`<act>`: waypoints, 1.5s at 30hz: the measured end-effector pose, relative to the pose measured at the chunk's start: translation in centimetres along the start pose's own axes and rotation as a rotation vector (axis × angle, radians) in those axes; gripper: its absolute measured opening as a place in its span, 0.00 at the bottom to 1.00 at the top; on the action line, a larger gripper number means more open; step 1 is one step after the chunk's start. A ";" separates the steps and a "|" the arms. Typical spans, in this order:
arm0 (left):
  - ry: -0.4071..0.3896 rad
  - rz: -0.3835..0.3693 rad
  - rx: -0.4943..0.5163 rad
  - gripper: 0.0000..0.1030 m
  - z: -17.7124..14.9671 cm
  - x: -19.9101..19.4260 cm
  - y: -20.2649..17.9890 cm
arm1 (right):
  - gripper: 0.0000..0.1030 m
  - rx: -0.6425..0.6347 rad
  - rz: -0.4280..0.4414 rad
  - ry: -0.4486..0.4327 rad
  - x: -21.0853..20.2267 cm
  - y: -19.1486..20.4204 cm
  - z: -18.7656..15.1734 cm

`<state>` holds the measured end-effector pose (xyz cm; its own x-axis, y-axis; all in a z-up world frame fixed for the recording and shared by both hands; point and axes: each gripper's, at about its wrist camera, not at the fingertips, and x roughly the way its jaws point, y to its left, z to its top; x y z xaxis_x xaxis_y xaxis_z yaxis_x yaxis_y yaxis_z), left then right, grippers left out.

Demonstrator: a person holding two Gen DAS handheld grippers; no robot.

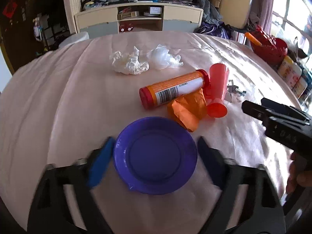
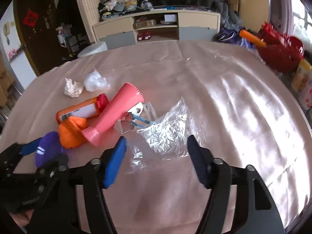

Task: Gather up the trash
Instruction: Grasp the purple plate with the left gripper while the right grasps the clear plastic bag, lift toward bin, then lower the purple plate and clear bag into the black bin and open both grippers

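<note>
While both claws hang over the pink cloth (image 1: 58, 101), neither has a grip on anything. Low in the left wrist view, the left gripper (image 1: 155, 152) straddles the purple plate (image 1: 155, 156): its blue pad (image 1: 100, 163) sits just beside the plate's left rim and the dark pad just beside the right, with no clear contact, so I read it as released around the plate. Low in the right wrist view, the right gripper (image 2: 157, 156) stands spread about the crumpled clear bag (image 2: 167, 132), pads apart from the film on both sides (the bag's near edge is hard to trace).

Outward from the plate, toward the frame's centre, lie an orange wrapper (image 1: 187, 111), an orange tube (image 1: 173, 88) and a red cup (image 1: 217, 91) on its side; higher up sit two white wads (image 1: 128, 61).

My judgement is that the step in hand is the approach to a first pick on each side. Next, each claw needs to sink slightly and clench: the left on the plate's rims, the right on the bag's bulk, not merely its loose edge.
</note>
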<state>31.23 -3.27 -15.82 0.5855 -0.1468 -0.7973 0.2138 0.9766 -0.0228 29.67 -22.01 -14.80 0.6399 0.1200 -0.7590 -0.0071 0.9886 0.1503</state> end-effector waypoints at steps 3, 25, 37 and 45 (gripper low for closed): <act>0.016 -0.024 0.004 0.72 -0.3 -0.5 -0.2 | 0.47 -0.004 0.025 0.003 -1.2 -0.4 -0.8; -0.007 -0.087 -0.073 0.72 -16.4 -14.3 -3.2 | 0.36 0.041 0.247 -0.027 -15.8 0.7 -13.6; 0.143 -0.081 -0.050 0.72 -24.6 -11.9 -5.2 | 0.36 0.022 0.241 0.155 -12.6 2.5 -22.1; 0.217 -0.087 -0.063 0.72 -27.5 -9.2 -5.4 | 0.36 0.006 0.210 0.234 -10.1 3.1 -24.4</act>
<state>3.19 -2.86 -24.95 0.3836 -0.2001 -0.9016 0.2029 0.9707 -0.1291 4.42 -17.92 -22.14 0.4304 0.3397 -0.8363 -0.1156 0.9396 0.3222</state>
